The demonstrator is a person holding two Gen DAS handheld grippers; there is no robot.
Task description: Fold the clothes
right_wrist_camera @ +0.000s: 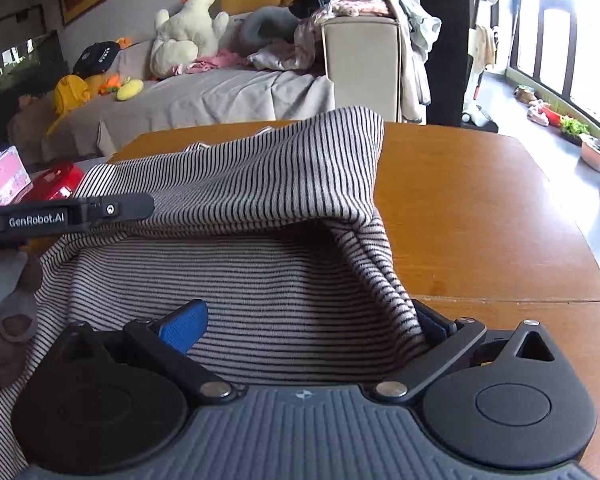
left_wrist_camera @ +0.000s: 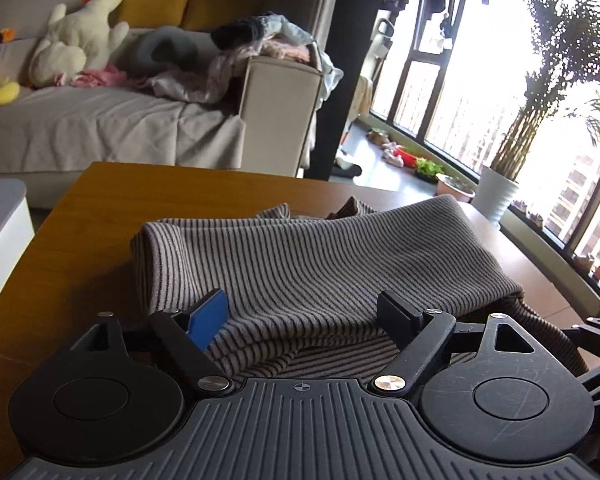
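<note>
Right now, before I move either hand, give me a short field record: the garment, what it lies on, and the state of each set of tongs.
garment: striped knit top, grey with thin dark stripes, folded over on itself
surface: wooden table
left tongs: open, fabric lies between the fingers, pads not pressing
right tongs: open wide over the cloth; a fold drapes against the right finger, grip not evident
background: sofa with a white plush toy and heaped laundry

We see daylight flooding through the tall dark-framed windows (left_wrist_camera: 500, 92), blown out to white glare; the brown wooden table (right_wrist_camera: 480, 208) gleams softly. Fisheye curvature bends our edges; the sofa corner stays dimmer.
</note>
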